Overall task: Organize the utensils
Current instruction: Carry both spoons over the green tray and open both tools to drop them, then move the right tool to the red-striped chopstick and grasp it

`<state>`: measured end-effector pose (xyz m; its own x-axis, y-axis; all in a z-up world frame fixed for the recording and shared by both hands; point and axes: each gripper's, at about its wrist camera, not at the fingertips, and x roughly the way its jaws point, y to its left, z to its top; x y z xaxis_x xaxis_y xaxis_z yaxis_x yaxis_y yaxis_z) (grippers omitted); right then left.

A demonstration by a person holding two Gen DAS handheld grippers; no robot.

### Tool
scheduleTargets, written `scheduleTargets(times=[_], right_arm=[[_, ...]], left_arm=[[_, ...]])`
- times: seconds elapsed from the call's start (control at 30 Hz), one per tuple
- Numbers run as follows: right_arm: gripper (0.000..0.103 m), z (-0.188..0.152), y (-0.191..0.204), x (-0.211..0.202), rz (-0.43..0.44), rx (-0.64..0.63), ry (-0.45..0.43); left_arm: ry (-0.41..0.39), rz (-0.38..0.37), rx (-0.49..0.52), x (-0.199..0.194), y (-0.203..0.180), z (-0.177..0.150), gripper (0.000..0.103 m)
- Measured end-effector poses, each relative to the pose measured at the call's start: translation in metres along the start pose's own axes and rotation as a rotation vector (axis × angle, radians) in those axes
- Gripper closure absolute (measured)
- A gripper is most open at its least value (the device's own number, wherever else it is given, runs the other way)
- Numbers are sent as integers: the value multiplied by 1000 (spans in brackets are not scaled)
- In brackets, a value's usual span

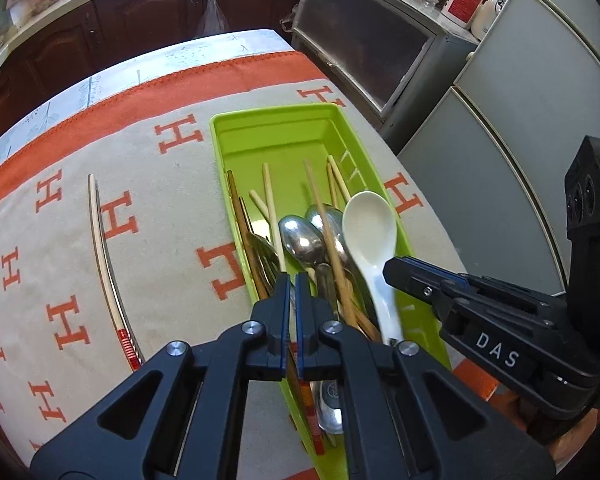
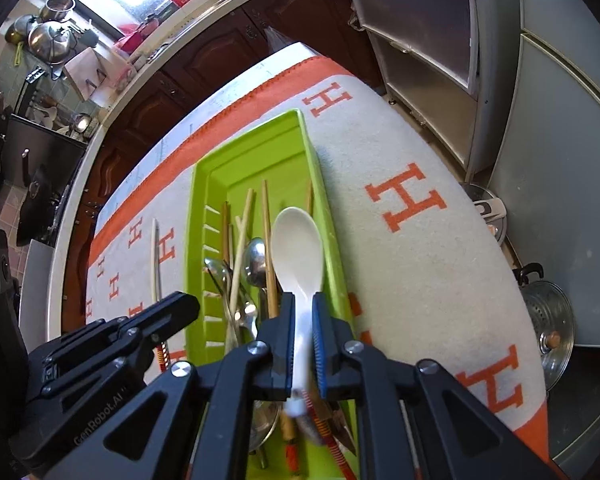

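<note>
A lime green tray (image 1: pixel 276 114) (image 2: pixel 252 136) lies on a beige cloth with orange H letters (image 1: pixel 160 208). In it are several wooden chopsticks (image 1: pixel 269 196), metal spoons (image 1: pixel 302 238) and a white ceramic spoon (image 1: pixel 368 220) (image 2: pixel 298 244) along its right side. My right gripper (image 2: pixel 303 300) (image 1: pixel 396 272) stands slightly open around the white spoon's handle, which looks blurred and loose between the pads. My left gripper (image 1: pixel 293 280) (image 2: pixel 180 304) is shut and holds nothing, hovering over the tray's near left part. A pale pair of chopsticks (image 1: pixel 100 240) (image 2: pixel 155 256) lies on the cloth left of the tray.
The table's right edge runs close beside the tray. Beyond it stand a grey fridge (image 1: pixel 520 120) and a glass-fronted cabinet (image 1: pixel 364 48). A metal steamer pot (image 2: pixel 548 320) sits on the floor to the right. Dark wooden kitchen cupboards (image 1: pixel 140 12) line the back.
</note>
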<state>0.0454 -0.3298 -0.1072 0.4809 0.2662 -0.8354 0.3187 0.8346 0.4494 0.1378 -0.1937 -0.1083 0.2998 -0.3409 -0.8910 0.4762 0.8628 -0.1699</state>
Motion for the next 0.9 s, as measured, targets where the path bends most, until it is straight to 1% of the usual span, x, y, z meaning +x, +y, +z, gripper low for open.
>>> scheduleTargets(times=[0.07,0.17,0.2,0.23,0.3,0.37,0.47,0.57,0.77,0.9], right_arm=[[93,-3,2,-6,3,-8,-11],[93,-11,5,-14,16,-15,-18],[93,-13,5,-16,19,-17,-21],[93,-15,6,-19,21,-20,-22],[93,-21,7,-24,23,-24,-27],[93,-27,7,-29,26,-27,-31],[93,-35,10,-35,29,-33,-32],[93,-42,14,-38,31,-47,-30],[93,-56,34,-38,35,-93,-15],[93,-62,50,-38,39,-137,-10]], left_arm=[[-3,-7,5,-5,-2,-4,100],[-13,-18,11,-16,-5,-10,83],[-23,-24,11,-23,-5,-14,74],[-32,-26,11,-27,-6,-16,67],[-54,-27,8,-39,-7,-23,63],[-69,-32,0,-52,-5,-30,62],[-92,-17,-16,-65,-2,-39,62],[-117,24,-38,-79,6,-52,62],[-117,54,-78,-93,26,-77,62],[-100,105,-96,-100,45,-94,62]])
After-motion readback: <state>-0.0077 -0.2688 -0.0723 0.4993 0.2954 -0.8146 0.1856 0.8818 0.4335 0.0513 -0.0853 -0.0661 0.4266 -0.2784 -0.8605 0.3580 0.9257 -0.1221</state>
